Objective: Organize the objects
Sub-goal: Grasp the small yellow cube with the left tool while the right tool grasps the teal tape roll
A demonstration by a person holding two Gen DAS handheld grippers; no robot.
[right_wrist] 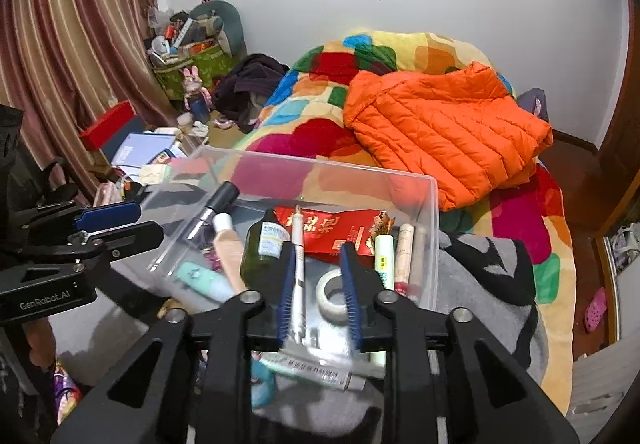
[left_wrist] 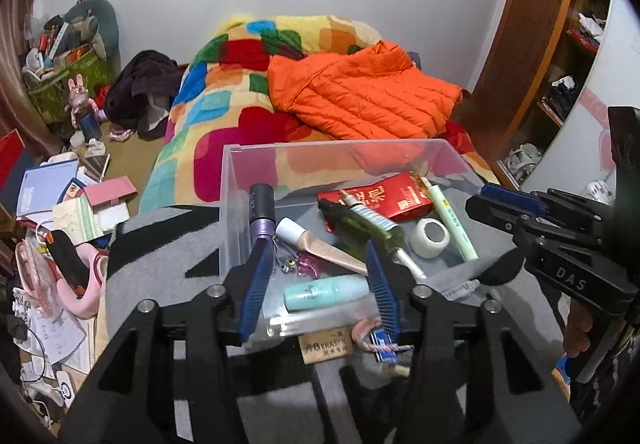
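A clear plastic bin stands on a grey and black cloth on the bed. It holds a green bottle, a red packet, a tape roll, a mint tube, a beige tube and a purple mascara. My left gripper is open over the bin's near edge, empty. My right gripper is open above the bin; a white pen lies between its fingers, ungripped as far as I can tell. The right gripper also shows in the left view.
An orange jacket lies on the colourful blanket behind the bin. An eraser box and a small tube lie in front of the bin. Books and clutter cover the floor at left. A wooden shelf stands at right.
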